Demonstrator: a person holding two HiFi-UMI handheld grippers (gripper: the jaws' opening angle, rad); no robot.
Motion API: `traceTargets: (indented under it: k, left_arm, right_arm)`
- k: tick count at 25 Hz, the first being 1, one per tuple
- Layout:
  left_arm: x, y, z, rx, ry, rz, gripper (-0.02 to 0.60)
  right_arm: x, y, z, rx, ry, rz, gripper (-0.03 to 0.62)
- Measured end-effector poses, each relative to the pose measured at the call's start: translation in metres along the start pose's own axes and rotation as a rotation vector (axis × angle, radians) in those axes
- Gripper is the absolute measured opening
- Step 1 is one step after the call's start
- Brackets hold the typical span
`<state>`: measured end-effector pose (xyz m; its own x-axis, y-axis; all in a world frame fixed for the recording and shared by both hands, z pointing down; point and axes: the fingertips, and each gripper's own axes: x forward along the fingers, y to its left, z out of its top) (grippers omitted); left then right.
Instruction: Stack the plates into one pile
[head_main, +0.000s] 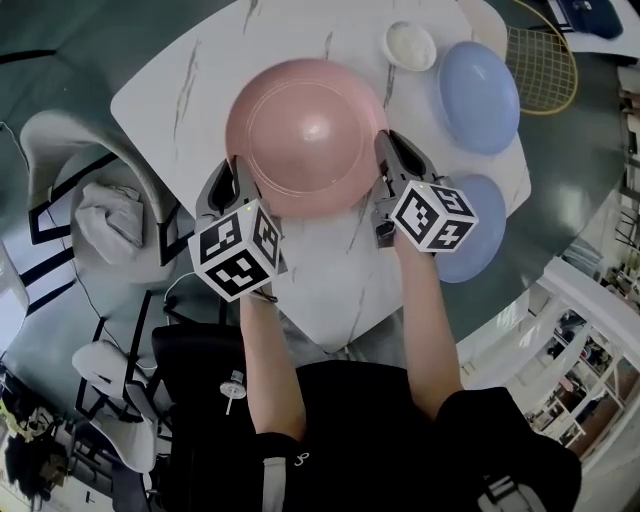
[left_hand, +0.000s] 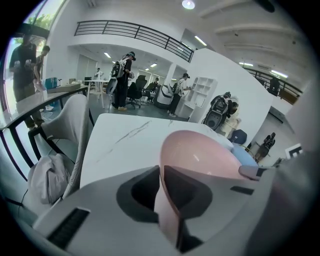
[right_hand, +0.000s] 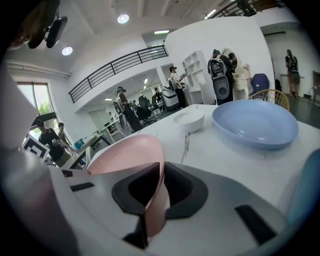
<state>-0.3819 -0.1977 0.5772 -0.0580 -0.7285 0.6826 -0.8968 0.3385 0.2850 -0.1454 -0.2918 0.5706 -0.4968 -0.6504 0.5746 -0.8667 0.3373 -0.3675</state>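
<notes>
Pink plate at mid-table; left gripper and right gripper fingers both clamped on its near rim. Keep it level, squeeze evenly, and lower it centred onto the far blue plate.

Count on the surface:

- Plates, three in total.
  - One pink plate.
  - Two blue: one blue plate and a second blue plate.
- One white bowl.
- Tongs, two: left tongs and right tongs.
</notes>
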Motion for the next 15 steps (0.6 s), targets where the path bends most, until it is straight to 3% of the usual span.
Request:
traceTargets:
  k: [10,15]
  left_arm:
    - [-0.063,-0.024,-0.004,-0.036,-0.097,0.059,0.04]
    - [-0.09,-0.057,-0.014,-0.023,-0.129,0.089,0.038]
  right_arm:
    - [-0.048,0.003,0.015,0.016,-0.057,0.065,0.025]
    - [-0.084,-0.019,0.016,0.044,-0.079,0.069,0.021]
